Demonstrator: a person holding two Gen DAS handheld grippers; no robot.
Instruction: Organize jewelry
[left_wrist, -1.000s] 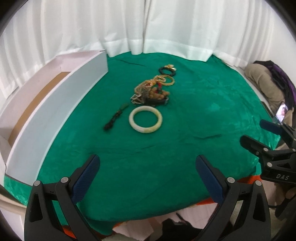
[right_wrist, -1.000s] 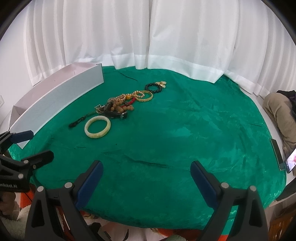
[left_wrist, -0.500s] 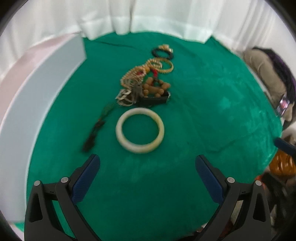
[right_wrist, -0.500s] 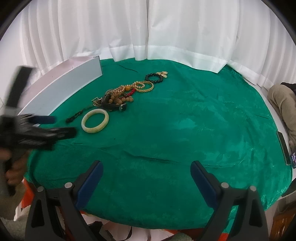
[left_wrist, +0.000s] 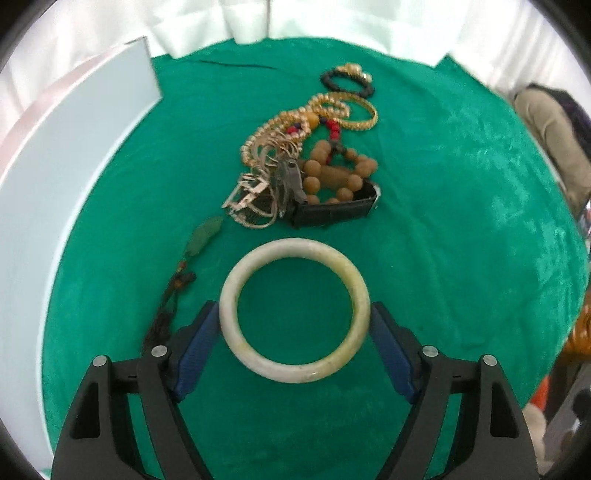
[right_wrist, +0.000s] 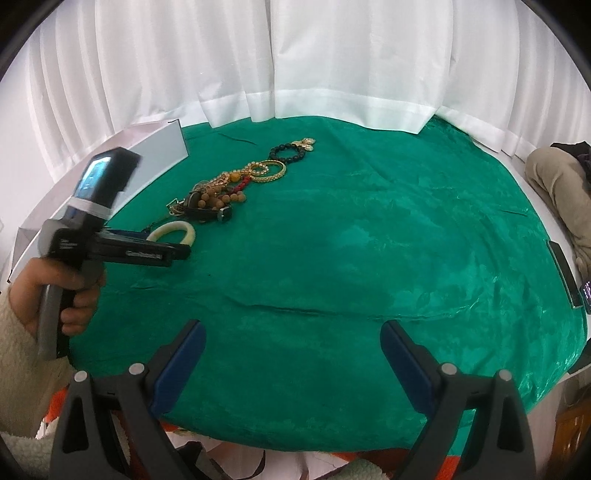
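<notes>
Left gripper (left_wrist: 295, 325) closing around the bangle (left_wrist: 294, 311), pads not yet pressing; right gripper (right_wrist: 291, 354) wide, empty; lettering unreadable.

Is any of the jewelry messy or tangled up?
Yes. Behind the pale bangle, gold chains, wooden beads and a black strap lie heaped over each other in one tangle. The bangle lies flat and apart.

Pale jade bangle (left_wrist: 294, 311) — emerald cloth (left_wrist: 443, 258) — white curtain (right_wrist: 295, 55).
</notes>
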